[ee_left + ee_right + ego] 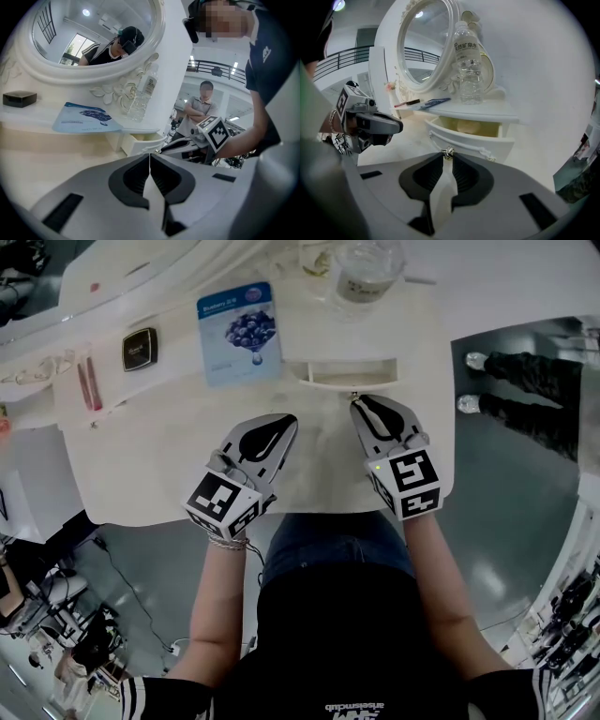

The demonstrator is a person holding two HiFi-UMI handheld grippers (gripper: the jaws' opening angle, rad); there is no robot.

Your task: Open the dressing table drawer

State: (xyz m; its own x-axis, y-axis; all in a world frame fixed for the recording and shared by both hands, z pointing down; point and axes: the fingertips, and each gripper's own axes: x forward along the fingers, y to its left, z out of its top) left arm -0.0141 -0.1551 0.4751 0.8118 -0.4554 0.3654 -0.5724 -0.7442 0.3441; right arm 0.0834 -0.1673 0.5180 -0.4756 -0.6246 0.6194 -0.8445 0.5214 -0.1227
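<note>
The small white drawer under the dressing table's raised shelf stands pulled partway out, its pale inside showing. My right gripper is shut on the drawer's little metal knob, which sits pinched between the fingertips. The knob lies just at the drawer's front. My left gripper hovers over the bare tabletop to the left of the drawer, shut, its fingertips meeting with nothing between them. In the left gripper view the open drawer is just beyond the tips.
A blue face-mask packet and a black box lie on the shelf at left, with pink sticks further left. A water bottle stands above the drawer beside the oval mirror. A person stands in the background.
</note>
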